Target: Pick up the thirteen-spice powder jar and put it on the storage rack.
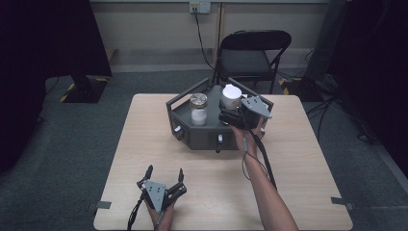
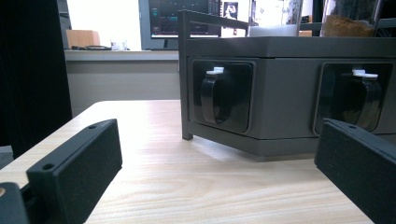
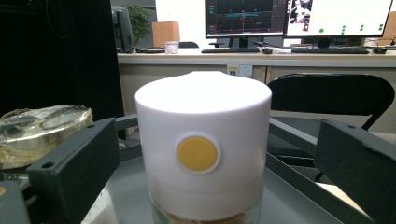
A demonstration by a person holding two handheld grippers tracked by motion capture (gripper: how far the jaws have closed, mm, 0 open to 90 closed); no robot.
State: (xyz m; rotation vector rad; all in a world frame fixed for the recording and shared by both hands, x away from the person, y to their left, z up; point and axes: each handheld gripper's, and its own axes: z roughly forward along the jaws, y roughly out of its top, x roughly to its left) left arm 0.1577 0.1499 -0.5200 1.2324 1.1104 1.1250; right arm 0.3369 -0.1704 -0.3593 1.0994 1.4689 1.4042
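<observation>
White-capped jar (image 3: 203, 144) base cut off at frame bottom; brown contents perhaps powder, unclear.

Black folding chair (image 1: 254, 57) behind the table, wall socket (image 1: 199, 6) above, monitors (image 3: 299, 17) on a desk (image 3: 252, 55)

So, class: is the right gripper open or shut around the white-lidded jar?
Open. In the right gripper view the right gripper has its jaws standing wide on either side of the white-lidded jar, with gaps showing and no pad touching it.
</observation>
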